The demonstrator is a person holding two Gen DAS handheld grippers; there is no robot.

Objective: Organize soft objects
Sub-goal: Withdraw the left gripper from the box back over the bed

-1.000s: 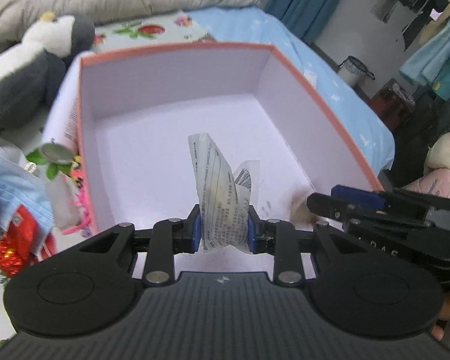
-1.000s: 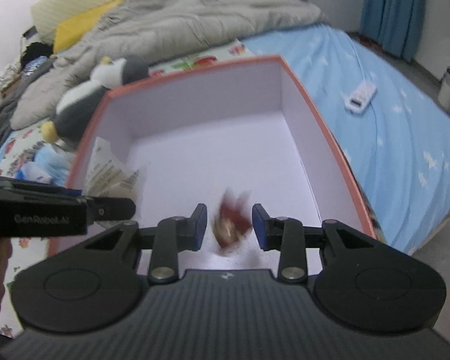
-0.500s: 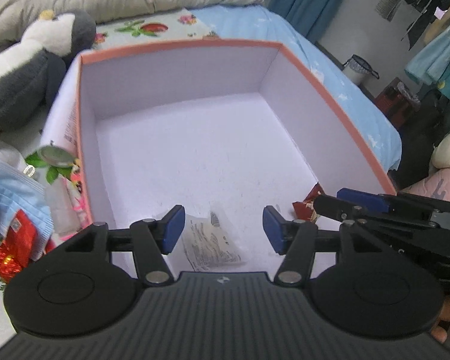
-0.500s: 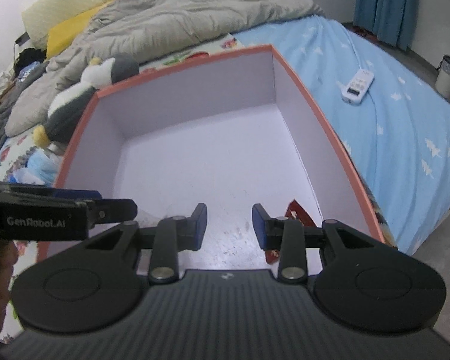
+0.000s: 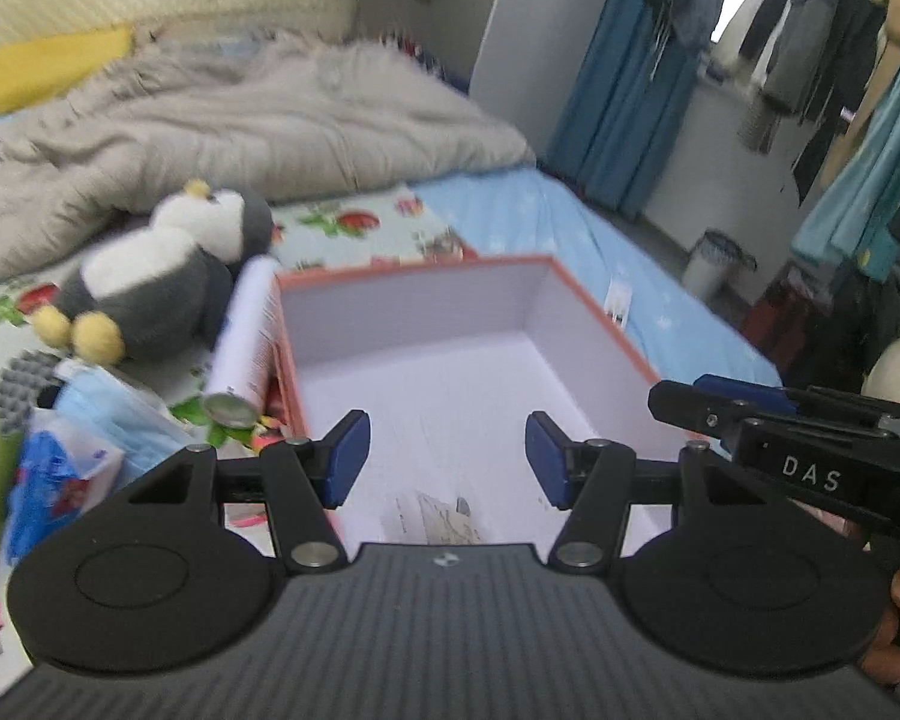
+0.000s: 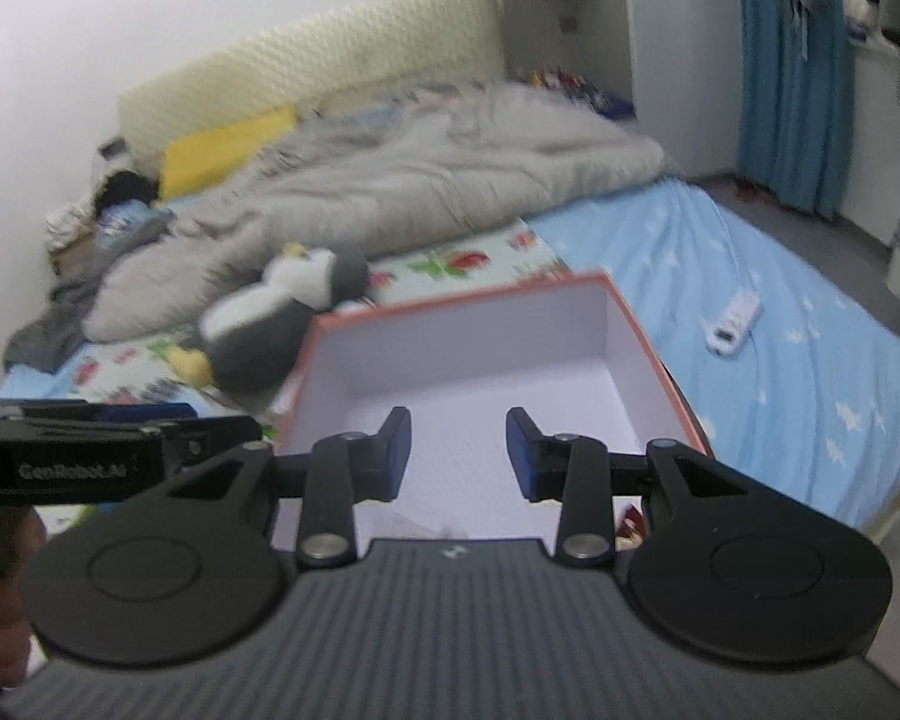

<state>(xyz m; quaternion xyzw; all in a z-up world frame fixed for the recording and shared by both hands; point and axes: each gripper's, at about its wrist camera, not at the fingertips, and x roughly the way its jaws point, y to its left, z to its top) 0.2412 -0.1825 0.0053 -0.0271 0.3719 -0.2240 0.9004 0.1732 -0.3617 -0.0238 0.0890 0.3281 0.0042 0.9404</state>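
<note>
An orange-rimmed box (image 5: 414, 300) with a white inside stands on the bed. On its floor near the front lie a clear printed packet (image 5: 444, 519) and, in the right wrist view, a red packet (image 6: 630, 525). My left gripper (image 5: 447, 456) hangs open above the box's near edge with nothing between its blue pads. Over the same box (image 6: 468, 330), my right gripper (image 6: 457, 450) is also open and holds nothing. A grey and white penguin plush (image 5: 162, 282) lies left of the box.
A white spray can (image 5: 246, 342) leans on the box's left wall. A pack of blue masks (image 5: 108, 408) lies left of it. A grey quilt (image 5: 240, 120) covers the far bed. A white remote (image 6: 735, 324) rests on the blue sheet. A bin (image 5: 714, 261) stands on the floor.
The left gripper opened and the printed packet dropped to the box floor. The red packet fell from between the right pads. Both grippers rose and tipped upward, away from the box.
</note>
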